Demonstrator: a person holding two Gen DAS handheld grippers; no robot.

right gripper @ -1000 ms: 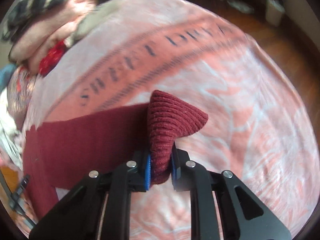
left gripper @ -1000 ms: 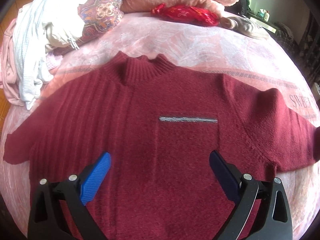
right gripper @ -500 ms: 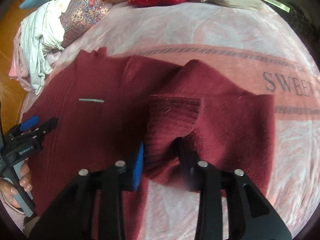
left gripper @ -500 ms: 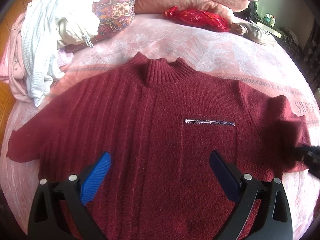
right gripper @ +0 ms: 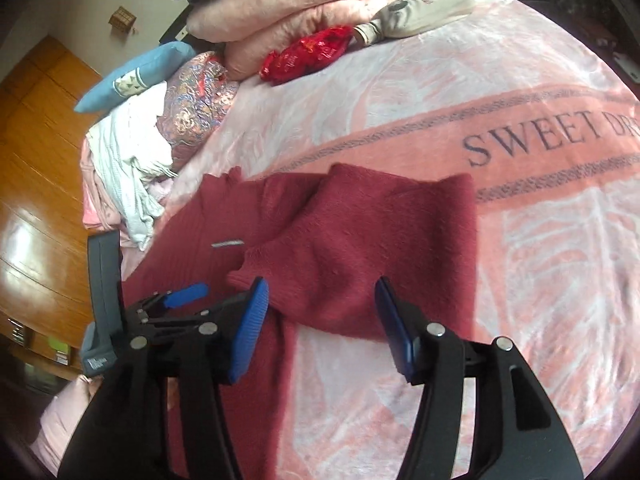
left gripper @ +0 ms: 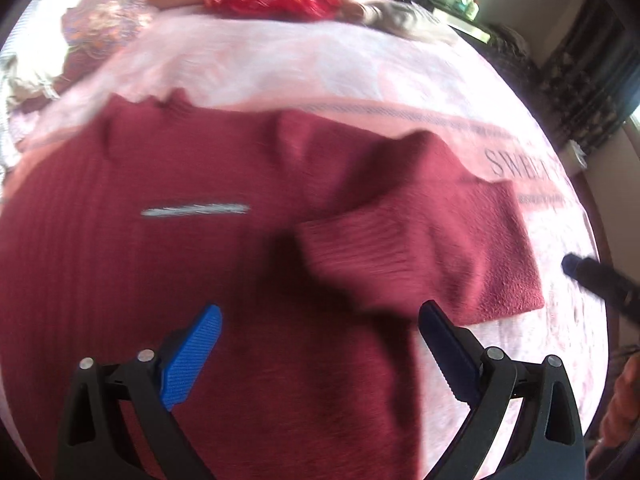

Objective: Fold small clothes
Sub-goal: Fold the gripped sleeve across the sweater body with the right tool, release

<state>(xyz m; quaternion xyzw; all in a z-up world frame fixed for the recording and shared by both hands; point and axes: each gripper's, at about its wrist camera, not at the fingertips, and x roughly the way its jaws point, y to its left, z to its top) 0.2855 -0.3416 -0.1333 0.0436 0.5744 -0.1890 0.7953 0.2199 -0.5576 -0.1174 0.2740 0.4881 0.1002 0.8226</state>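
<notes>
Sweater [right gripper: 360,240] lies just ahead of the spread right tool [right gripper: 320,320].

A dark red knitted sweater [right gripper: 344,240] lies flat, front up, on the pink blanket [right gripper: 540,240] that covers the bed. It has a ribbed stand-up collar [right gripper: 222,184] at the far end and a short silver zipper line [left gripper: 196,210] across the chest. One sleeve [left gripper: 420,248] is folded inward over the body — its ribbed cuff [left gripper: 344,240] rests on the chest just beside the zipper line, and the fold forms a raised ridge at the shoulder. The body's vertical ribbing shows on the other half. The left-wrist view is blurred.
</notes>
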